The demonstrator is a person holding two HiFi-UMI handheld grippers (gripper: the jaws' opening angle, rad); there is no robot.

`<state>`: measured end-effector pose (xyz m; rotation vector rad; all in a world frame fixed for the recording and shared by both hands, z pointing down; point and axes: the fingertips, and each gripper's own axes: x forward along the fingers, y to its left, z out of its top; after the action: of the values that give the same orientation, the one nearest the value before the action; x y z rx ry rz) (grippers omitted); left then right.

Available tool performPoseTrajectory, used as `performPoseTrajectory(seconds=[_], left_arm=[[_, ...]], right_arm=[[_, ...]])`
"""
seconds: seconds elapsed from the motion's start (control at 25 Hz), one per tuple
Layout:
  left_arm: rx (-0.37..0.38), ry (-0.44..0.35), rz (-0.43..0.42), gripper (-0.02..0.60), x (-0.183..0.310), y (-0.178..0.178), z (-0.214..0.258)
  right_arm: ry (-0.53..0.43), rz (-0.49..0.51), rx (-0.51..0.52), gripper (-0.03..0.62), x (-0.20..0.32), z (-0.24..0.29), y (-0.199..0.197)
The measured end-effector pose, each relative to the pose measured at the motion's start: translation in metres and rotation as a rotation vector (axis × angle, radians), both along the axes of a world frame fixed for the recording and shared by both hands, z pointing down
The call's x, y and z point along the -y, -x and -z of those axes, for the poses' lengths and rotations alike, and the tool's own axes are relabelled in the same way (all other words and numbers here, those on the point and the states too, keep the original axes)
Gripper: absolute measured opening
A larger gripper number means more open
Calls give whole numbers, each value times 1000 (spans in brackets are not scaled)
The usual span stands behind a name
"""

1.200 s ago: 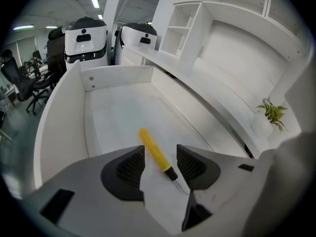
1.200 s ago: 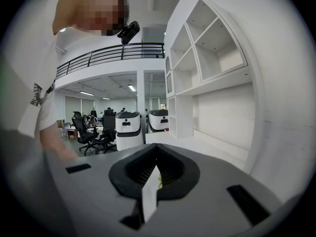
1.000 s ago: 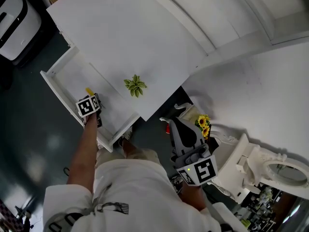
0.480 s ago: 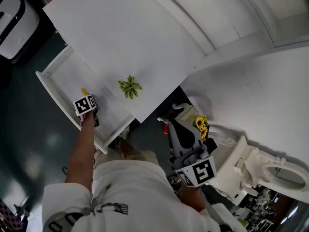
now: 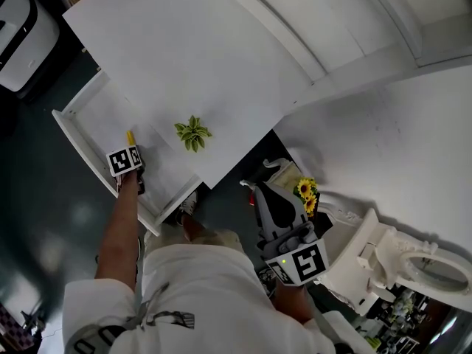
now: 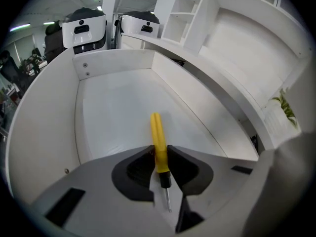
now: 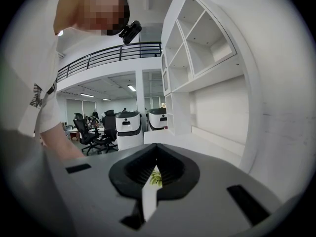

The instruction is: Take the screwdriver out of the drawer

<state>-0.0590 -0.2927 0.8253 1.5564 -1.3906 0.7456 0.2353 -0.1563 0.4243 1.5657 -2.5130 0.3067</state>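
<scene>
Cameras: 3 views.
Head looks steeply down; left gripper view sits close inside drawer (image 5: 82, 143) (image 6: 118, 117) at 9 o'clock; both show plant (image 5: 192, 133) (image 6: 285, 107).

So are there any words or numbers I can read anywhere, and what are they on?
No words or numbers can be read here.
Cube on the left gripper and cube on the right gripper: black-and-white square patterns, not letters.
Shirt print: too blurred to read.
Yellow screwdriver: no writing shows.

Yellow-handled screwdriver (image 6: 157, 138) in open drawer (image 6: 111, 110)
</scene>
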Motion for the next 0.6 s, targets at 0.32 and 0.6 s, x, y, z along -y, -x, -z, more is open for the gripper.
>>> performPoseTrajectory(seconds=[0.32,0.6], left_arm=[[-52,-85,18,86,0,7,31],[-106,-176,51,86,1,21,75]], right_arm=[[-19,59,26,8,3,2,18],[-65,107,40,8,3,15,42]])
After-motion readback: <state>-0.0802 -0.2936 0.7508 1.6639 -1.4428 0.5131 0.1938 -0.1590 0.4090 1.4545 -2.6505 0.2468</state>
